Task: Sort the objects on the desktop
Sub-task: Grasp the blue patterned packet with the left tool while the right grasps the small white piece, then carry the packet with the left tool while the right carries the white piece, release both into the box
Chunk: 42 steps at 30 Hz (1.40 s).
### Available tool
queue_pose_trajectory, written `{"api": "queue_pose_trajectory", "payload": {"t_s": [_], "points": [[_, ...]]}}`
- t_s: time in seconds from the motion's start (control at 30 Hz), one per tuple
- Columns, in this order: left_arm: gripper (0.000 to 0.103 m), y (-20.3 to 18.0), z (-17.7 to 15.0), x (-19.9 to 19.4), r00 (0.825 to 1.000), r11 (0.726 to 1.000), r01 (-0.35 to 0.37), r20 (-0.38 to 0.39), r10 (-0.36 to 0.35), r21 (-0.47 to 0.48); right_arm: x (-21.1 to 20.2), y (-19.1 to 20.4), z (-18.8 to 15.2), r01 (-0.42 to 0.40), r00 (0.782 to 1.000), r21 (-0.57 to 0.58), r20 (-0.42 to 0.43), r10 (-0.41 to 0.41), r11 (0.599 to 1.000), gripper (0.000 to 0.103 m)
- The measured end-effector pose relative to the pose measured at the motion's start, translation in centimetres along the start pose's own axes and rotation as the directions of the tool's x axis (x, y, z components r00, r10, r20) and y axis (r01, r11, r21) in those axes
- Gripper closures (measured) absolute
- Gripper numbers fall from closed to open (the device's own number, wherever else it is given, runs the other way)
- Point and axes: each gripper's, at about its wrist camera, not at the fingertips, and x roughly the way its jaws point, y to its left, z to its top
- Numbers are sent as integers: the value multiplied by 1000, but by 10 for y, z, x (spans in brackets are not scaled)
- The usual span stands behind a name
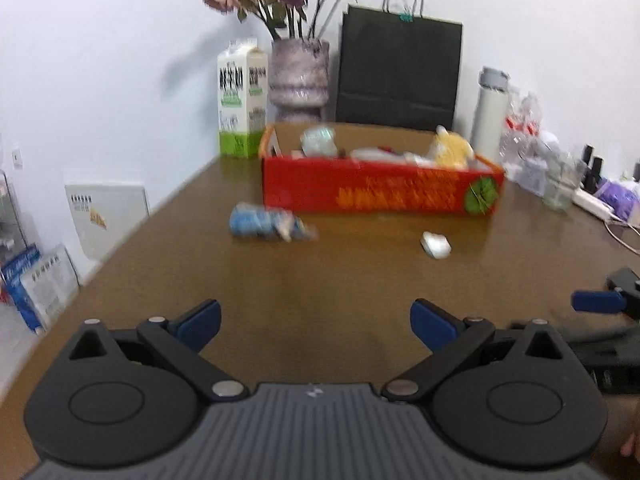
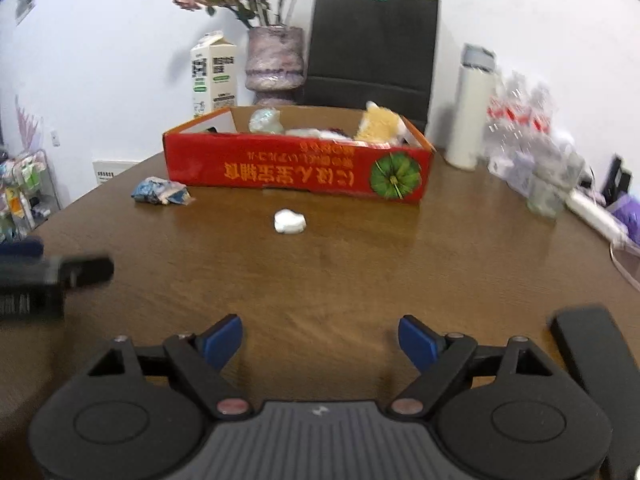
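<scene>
A crumpled blue wrapper (image 2: 162, 192) and white wad (image 2: 289, 221) lie before the red box (image 2: 296, 170); both the left gripper (image 1: 315, 322) and right gripper (image 2: 320, 340) gape empty.

Left gripper (image 1: 315, 322): blue-padded fingers (image 1: 199, 322) spread wide, nothing between them, angled down. Right gripper (image 2: 320, 340): fingers (image 2: 418, 342) likewise wide apart, empty, angled down. Grippers side by side, each at edge of other's view.
</scene>
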Motion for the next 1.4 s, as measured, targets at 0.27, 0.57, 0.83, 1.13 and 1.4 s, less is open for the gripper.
{"api": "queue_pose_trajectory", "payload": {"t_s": [0.27, 0.57, 0.83, 1.13, 1.4], "points": [[0, 19, 69, 91, 999, 991, -18, -36, 23, 132, 62, 2, 60, -151, 988, 45, -9, 151, 988, 25], [19, 31, 68, 157, 993, 993, -30, -108, 43, 113, 110, 12, 74, -116, 991, 39, -56, 118, 993, 79], [60, 28, 59, 150, 995, 993, 9, -104, 3, 114, 110, 13, 69, -100, 995, 25, -24, 101, 995, 80], [77, 24, 80, 86, 989, 989, 140, 38, -142, 51, 84, -3, 76, -122, 992, 87, 52, 118, 989, 80], [76, 20, 166, 77, 958, 973, 231, 177, -227, 0, 39, -26, 148, -121, 961, 52, 257, 104, 991, 80]]}}
